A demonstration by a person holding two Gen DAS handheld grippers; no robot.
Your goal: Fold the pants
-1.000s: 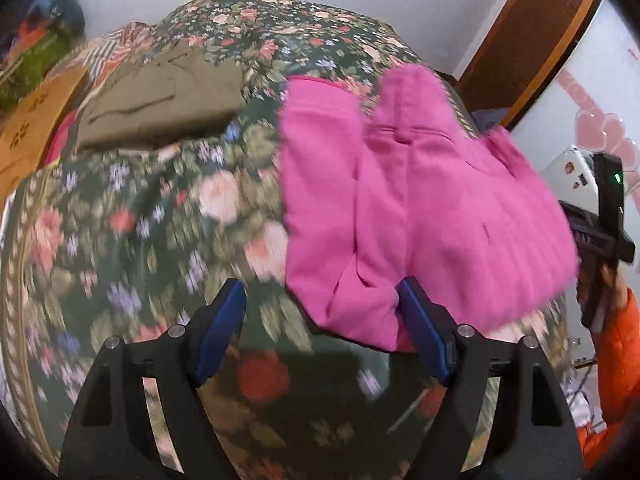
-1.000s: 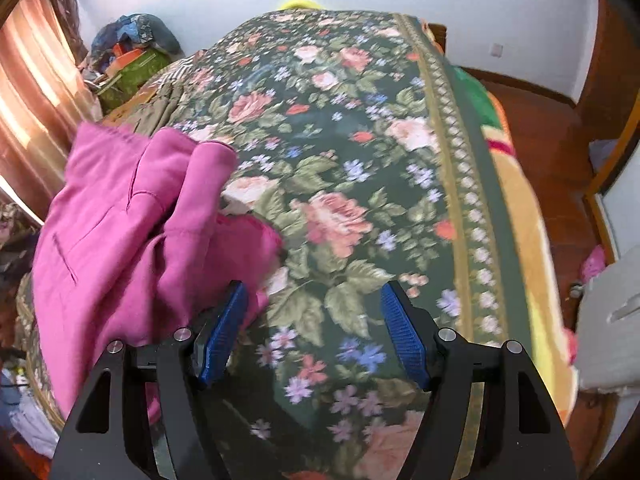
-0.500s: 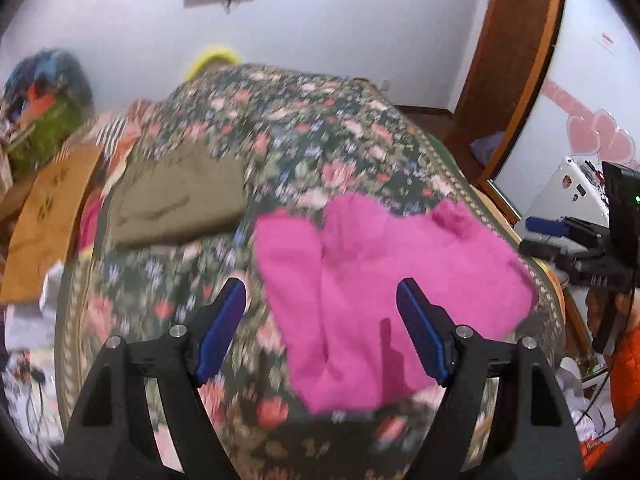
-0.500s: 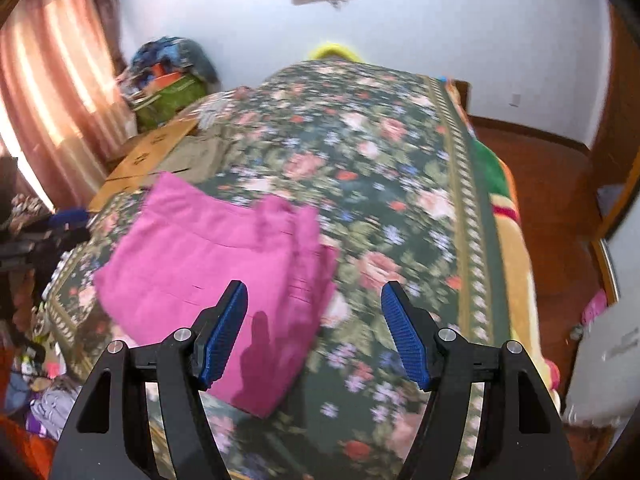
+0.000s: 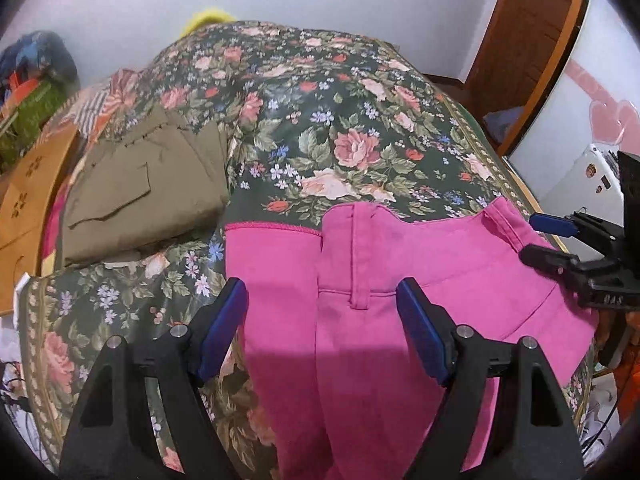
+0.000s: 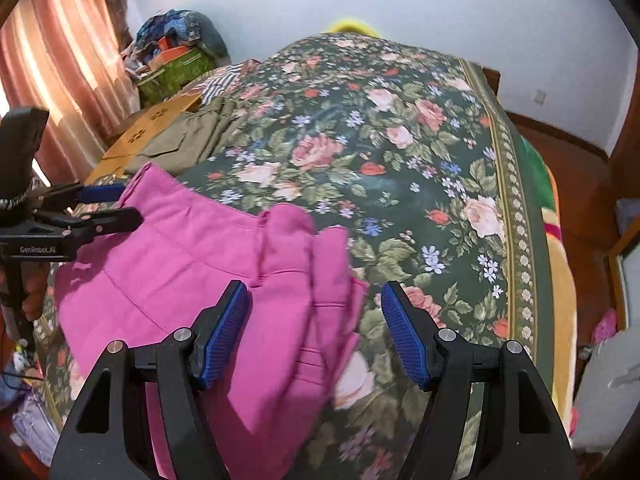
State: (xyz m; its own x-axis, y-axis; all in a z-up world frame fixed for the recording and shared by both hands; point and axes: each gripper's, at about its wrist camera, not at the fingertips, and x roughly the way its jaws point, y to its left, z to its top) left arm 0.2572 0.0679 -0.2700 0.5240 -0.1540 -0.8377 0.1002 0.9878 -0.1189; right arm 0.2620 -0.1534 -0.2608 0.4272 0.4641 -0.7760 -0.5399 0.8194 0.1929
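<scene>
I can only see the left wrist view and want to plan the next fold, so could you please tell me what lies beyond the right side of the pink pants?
Observer: In the right wrist view, the pants end in a layered, slightly blurred edge. From there the bedspread runs to a patterned border, then a green and yellow blanket edge.
Operator: Thank you. Is the right gripper clamped on anything?
Observer: No. The right gripper is open, its fingers apart over that edge with no cloth pinched.
Operator: And what is on the far side of my left gripper?
Observer: Past the left gripper, which is open too, a striped curtain hangs.
</scene>
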